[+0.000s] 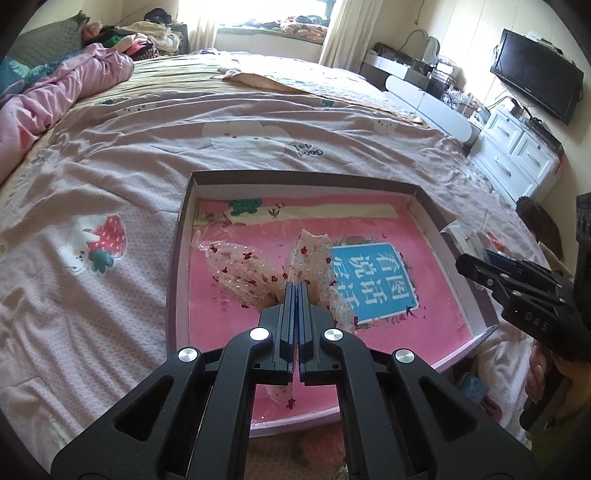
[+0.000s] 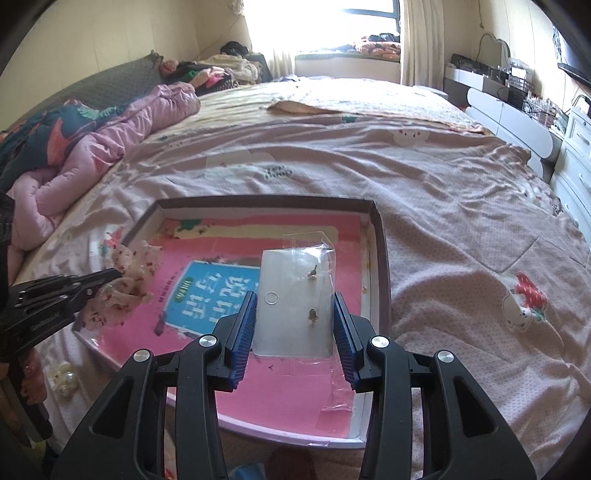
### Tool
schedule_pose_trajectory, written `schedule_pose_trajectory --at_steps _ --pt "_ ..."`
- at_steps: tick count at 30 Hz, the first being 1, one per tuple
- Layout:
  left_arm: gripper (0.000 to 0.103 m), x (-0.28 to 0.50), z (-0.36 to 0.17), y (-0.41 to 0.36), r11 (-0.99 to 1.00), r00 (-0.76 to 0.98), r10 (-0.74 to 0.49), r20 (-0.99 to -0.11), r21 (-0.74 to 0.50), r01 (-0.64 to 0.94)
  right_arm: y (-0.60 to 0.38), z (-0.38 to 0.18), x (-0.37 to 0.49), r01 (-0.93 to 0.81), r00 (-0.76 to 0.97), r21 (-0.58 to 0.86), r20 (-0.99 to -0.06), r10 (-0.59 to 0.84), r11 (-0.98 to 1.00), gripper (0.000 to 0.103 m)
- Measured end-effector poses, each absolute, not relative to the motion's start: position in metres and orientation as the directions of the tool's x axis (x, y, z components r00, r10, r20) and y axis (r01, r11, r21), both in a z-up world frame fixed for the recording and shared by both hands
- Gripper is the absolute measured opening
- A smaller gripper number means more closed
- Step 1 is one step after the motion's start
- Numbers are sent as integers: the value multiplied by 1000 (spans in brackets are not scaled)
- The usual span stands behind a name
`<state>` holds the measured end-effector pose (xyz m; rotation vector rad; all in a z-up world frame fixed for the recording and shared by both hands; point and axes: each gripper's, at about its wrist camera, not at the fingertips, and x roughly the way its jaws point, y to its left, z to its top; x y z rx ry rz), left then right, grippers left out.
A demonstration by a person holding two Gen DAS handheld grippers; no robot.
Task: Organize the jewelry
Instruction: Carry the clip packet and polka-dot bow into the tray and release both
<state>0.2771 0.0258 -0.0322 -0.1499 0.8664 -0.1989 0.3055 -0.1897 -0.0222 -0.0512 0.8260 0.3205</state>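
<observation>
- Daylight is pouring in through the window [image 1: 255,13] at the far end of the room, blowing it out to plain white in both views.
- The bed [image 1: 147,155] is lying in soft, even light, with only faint shadows in its folds.
- The box [image 2: 380,258] floor is giving off a mild sheen.
- The fisheye lens is bending straight lines, and dark corners are ringing each frame.
- Far objects are looking soft; the centre is staying sharp.
</observation>
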Motion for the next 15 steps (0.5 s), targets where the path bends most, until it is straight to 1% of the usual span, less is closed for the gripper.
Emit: schedule_pose_trajectory --at_steps 12,13,15 --pt "1 274 -39 29 968 603 -247 -758 -224 114 -190 -51 312 -266 588 87 -774 233 960 39" --pt "3 272 -39 30 968 602 -247 -759 -225 113 -190 -52 312 -265 585 89 -776 233 960 39" --pt "11 270 -38 32 968 600 -244 -762 -226 107 -190 -54 311 -264 581 90 -780 233 960 39"
